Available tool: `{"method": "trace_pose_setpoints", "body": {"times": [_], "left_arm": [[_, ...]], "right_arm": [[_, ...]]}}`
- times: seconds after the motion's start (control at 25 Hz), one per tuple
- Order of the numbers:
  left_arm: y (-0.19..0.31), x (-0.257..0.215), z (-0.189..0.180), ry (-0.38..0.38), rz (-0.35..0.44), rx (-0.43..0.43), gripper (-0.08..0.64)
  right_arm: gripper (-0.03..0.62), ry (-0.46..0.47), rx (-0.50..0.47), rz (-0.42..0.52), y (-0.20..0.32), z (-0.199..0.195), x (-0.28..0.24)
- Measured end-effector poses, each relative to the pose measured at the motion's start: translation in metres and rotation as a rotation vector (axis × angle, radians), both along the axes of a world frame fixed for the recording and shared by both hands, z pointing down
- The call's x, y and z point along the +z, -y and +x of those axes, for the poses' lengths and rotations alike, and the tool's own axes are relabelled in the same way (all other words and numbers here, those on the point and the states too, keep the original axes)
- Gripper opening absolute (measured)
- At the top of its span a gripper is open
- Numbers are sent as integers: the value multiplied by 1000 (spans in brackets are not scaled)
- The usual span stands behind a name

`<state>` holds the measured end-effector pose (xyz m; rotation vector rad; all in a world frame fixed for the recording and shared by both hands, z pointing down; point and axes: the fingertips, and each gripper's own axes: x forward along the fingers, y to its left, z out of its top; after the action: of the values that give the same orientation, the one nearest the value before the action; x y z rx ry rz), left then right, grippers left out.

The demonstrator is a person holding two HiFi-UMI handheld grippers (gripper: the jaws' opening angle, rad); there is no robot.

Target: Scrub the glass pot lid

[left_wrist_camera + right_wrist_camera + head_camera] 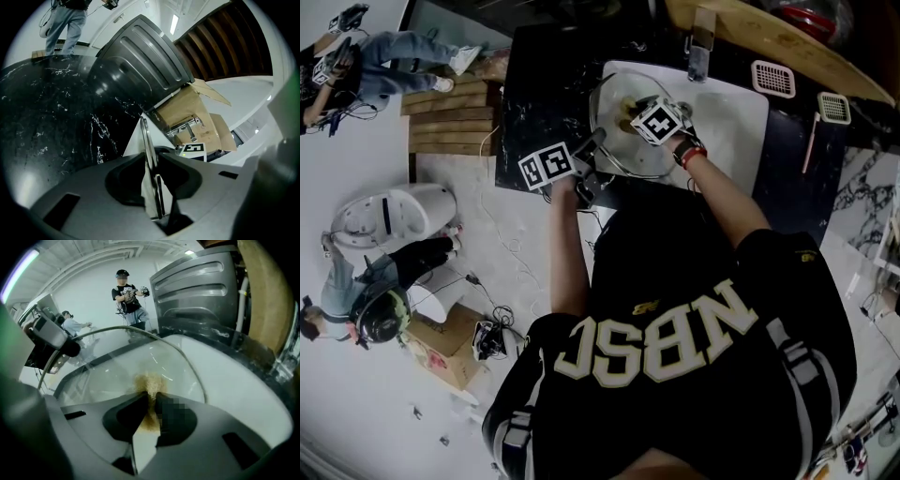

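Round glass pot lid with a metal rim (617, 157) is held tilted over the white sink (733, 120), upper centre of the head view. We see our left hand-held gripper (152, 164) clamped on its rim, and our right hand-held gripper (152, 401) pinching a yellow-brown scrub pad (149, 380) against the glass.

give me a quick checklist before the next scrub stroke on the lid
1. left gripper clamped on the glass lid rim: ok
2. right gripper shut on the scrub pad: ok
3. scrub pad pressed against the glass: ok
4. glass lid held over the sink, not the counter: ok
5. dirt left on the glass: cannot tell
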<state>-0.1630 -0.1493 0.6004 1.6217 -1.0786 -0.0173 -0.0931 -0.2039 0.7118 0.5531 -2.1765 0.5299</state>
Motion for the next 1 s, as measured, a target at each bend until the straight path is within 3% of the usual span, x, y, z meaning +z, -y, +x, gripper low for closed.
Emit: {"method": "trace_pose_setpoints", "body": {"times": [0.2,0.36,0.6,1.0], "left_arm": [[-1,1,1,2,-5,4,101],[0,2,3,-1,-3,7,101],[-1,2,1,-6,0,8,101],[-1,1,2,-13,14,1,101]], "right_arm": [[55,-67,47,-15,12,25,25],[52,-120,19,15,9,40,36],[49,-209,-19,-26,-25,59,43],[48,-185,-52,-144,-76,48,20]]}}
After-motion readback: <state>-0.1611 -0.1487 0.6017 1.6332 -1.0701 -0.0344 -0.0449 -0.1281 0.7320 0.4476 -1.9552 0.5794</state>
